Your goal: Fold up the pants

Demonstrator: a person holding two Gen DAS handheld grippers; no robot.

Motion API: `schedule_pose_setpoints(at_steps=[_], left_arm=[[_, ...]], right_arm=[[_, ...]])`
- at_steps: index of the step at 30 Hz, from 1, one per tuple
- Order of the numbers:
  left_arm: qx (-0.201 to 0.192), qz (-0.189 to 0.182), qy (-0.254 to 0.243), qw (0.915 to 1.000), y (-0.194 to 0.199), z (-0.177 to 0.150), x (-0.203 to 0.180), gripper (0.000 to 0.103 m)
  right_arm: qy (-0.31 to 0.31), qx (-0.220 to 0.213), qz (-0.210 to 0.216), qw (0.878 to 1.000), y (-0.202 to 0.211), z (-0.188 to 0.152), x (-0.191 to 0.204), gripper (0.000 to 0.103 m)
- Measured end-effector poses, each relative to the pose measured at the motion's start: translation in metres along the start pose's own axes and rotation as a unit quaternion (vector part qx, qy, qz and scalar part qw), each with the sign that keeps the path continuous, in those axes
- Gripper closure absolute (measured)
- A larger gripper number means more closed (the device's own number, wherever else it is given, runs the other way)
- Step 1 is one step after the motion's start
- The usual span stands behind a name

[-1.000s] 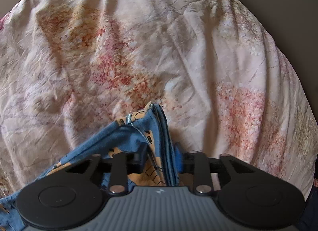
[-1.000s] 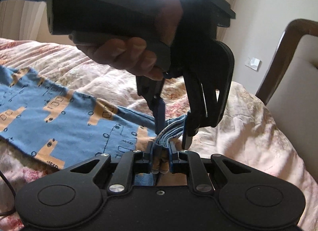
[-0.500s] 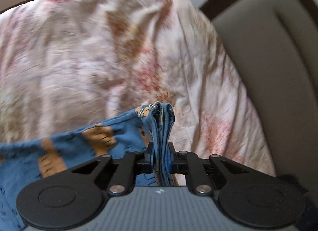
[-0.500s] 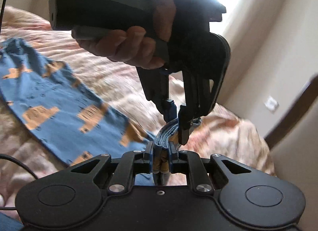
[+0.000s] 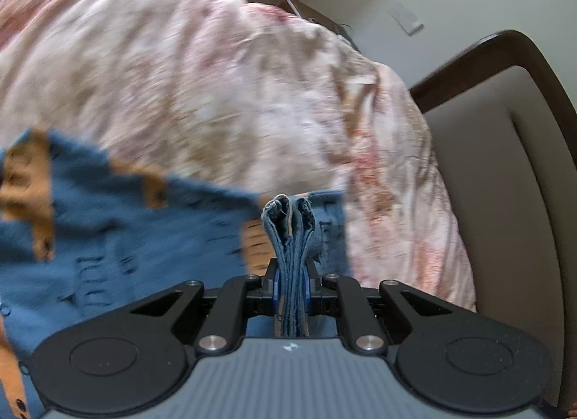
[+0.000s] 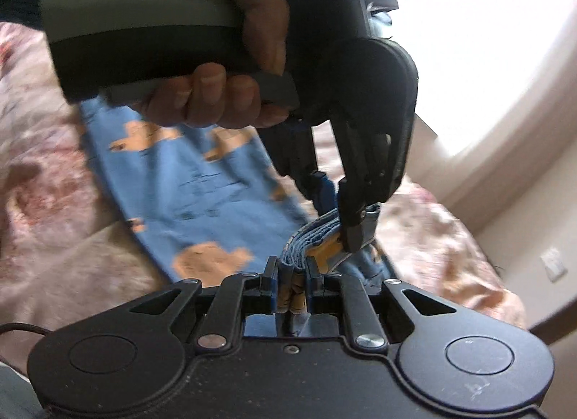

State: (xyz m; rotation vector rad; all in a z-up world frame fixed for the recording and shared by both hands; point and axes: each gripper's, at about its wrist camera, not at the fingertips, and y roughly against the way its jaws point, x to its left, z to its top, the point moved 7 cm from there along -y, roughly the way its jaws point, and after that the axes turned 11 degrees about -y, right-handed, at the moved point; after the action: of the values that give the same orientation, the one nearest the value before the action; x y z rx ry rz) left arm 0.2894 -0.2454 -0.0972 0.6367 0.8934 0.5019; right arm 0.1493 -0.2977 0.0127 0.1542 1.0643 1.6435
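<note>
Gripping one pants on the bed — two grippers, left and right, jaws clamped on bunched cloth; no legible writing.

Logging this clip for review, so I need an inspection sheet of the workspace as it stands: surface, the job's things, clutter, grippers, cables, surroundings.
Surface: bed with a wrinkled pink floral cover.
Job's things: blue pants with orange prints, partly spread on the cover, one bunched edge lifted.
Clutter: nothing seen.
Grippers: left gripper shut on a stack of the pants' folded layers; right gripper shut on the same bunched edge, close beside it. A hand holds the left gripper's handle.
Cables: a thin dark cable at the lower left of the right wrist view.
Surroundings: padded headboard with dark wood trim, wall switch plate, bright window.
</note>
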Motion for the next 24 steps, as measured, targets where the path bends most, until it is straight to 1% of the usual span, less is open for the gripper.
schedule_pose_setpoints(at_steps=[4,6,8,14,19,24], left_arm=[[-0.003,-0.006,0.021,0.9998,-0.007,-0.018,0.029,0.091],[-0.002,-0.011,0.036,0.9993,-0.012,-0.027,0.042,0.091],[0.002,-0.014,0.041,0.9991,-0.017,-0.034,0.050,0.091],[0.006,-0.008,0.031,0.9995,-0.024,-0.037,0.052,0.091],[0.002,0.000,0.033,0.9995,-0.026,-0.039,0.050,0.091],[0.002,-0.004,0.043,0.9991,-0.025,-0.039,0.052,0.091]], right_arm=[[0.028,0.029,0.019,0.999,-0.024,-0.006,0.026,0.088],[0.040,0.043,0.028,0.998,-0.031,-0.012,0.033,0.088],[0.054,0.056,0.034,0.996,-0.039,-0.017,0.040,0.088],[0.083,0.073,0.033,0.993,-0.050,-0.024,0.050,0.088],[0.081,0.075,0.035,0.993,-0.049,-0.025,0.047,0.088],[0.082,0.075,0.035,0.993,-0.049,-0.025,0.046,0.088]])
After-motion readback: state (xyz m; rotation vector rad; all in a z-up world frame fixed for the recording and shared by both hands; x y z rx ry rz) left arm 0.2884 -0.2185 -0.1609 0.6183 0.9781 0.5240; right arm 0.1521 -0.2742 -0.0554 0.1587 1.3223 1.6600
